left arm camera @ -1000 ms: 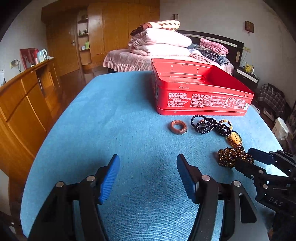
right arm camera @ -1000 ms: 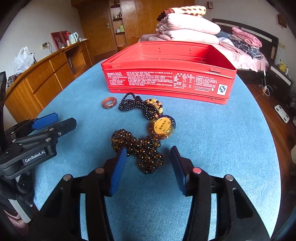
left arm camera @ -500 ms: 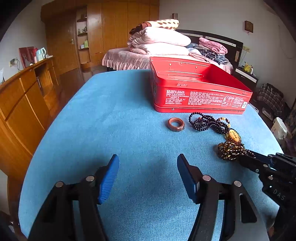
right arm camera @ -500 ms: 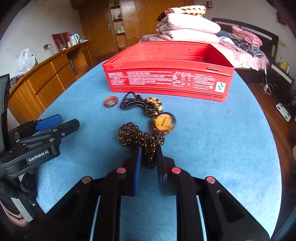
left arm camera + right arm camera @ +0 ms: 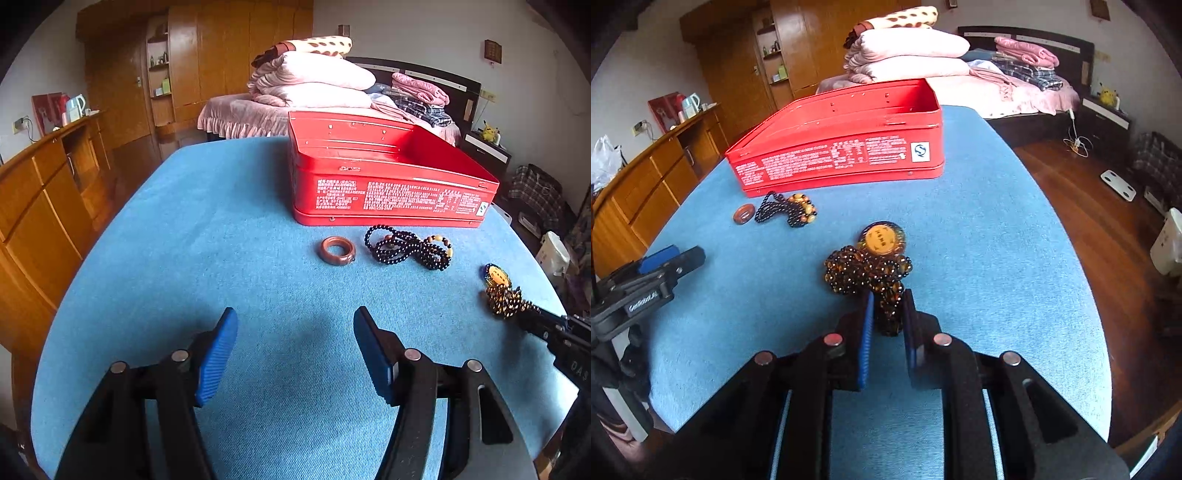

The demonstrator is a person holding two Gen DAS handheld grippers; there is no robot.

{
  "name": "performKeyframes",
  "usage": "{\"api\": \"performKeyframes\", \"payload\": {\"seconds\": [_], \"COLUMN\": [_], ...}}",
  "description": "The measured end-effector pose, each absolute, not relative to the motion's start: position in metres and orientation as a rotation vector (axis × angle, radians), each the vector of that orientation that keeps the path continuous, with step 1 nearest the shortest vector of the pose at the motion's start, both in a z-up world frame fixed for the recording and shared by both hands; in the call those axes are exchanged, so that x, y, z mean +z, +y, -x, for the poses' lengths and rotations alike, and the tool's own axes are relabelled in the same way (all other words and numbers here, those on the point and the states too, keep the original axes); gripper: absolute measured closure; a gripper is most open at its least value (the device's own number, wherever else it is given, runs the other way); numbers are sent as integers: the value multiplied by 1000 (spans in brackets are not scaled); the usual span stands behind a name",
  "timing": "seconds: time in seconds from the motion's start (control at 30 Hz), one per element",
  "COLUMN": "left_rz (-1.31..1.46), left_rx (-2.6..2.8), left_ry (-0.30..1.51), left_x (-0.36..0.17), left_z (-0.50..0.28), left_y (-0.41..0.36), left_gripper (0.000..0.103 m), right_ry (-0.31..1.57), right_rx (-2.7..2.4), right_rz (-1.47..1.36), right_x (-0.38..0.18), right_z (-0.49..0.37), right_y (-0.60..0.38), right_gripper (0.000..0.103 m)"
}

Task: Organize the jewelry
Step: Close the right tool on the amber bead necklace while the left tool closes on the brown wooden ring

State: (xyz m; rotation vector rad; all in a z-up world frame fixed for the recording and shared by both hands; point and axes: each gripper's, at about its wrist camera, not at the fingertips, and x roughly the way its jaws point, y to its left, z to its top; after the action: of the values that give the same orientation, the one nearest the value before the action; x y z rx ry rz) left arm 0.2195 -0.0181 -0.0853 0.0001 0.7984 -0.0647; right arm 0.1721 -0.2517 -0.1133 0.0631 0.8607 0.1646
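My right gripper (image 5: 888, 308) is shut on an amber bead necklace (image 5: 864, 271) with a round yellow pendant (image 5: 882, 238), held clear of the other jewelry; it also shows in the left wrist view (image 5: 504, 299). A black bead necklace (image 5: 406, 249) and a brown ring (image 5: 336, 251) lie on the blue tablecloth (image 5: 221, 240) in front of an open red tin box (image 5: 388, 177). My left gripper (image 5: 295, 354) is open and empty above bare cloth, short of the ring.
A wooden sideboard (image 5: 40, 206) runs along the left. A bed with folded quilts (image 5: 314, 81) stands behind the table. The table's right edge drops to wooden floor (image 5: 1108, 221).
My right gripper closed on the amber necklace and drew it to the right, away from the black beads. My left gripper stayed open, shifting little.
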Motion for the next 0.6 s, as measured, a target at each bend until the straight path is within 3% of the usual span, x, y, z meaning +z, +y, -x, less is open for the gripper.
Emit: {"api": "performKeyframes", "payload": {"seconds": [0.5, 0.6], "left_rz": [84, 55], "left_rx": [-130, -143], "left_ry": [873, 886], "left_x": [-91, -92], "left_z": [-276, -287], "left_y": [-19, -25], "left_gripper": [39, 43], "right_ry": [867, 867], "right_rx": [213, 215], "right_rz": [-63, -70], "right_x": [-114, -114], "right_z": [-184, -187], "right_y": [-241, -240], "right_gripper": [85, 85]}}
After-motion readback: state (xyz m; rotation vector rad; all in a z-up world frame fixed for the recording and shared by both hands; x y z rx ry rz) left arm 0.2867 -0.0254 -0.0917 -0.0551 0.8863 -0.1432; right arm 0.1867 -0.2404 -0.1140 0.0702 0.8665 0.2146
